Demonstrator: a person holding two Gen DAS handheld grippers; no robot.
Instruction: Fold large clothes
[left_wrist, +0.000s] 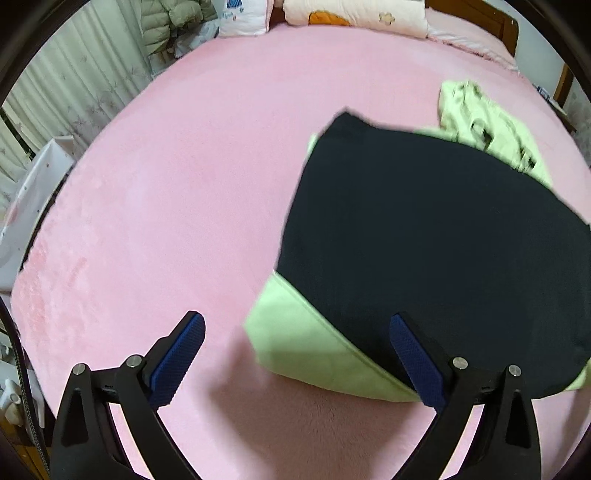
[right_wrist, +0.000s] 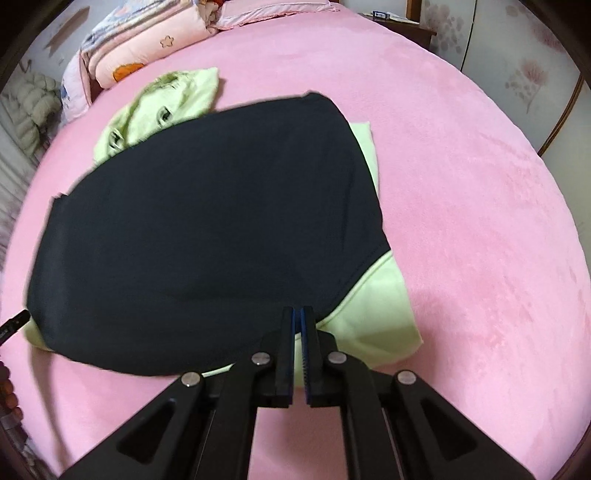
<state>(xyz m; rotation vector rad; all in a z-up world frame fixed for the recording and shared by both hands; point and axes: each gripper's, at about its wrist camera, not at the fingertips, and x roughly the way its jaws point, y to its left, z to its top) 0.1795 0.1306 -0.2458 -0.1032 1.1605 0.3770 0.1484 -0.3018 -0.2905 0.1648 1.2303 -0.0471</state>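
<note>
Pink bed (left_wrist: 166, 203): right gripper (right_wrist: 297, 312) pinches navy garment (right_wrist: 203, 240) hem at six o'clock; left gripper (left_wrist: 295, 332) spread, empty. Likely mid-fold; next, carry hem across.

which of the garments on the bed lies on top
The dark navy garment lies on top, spread flat over the light green garment, which only peeks out at its edges.
</note>
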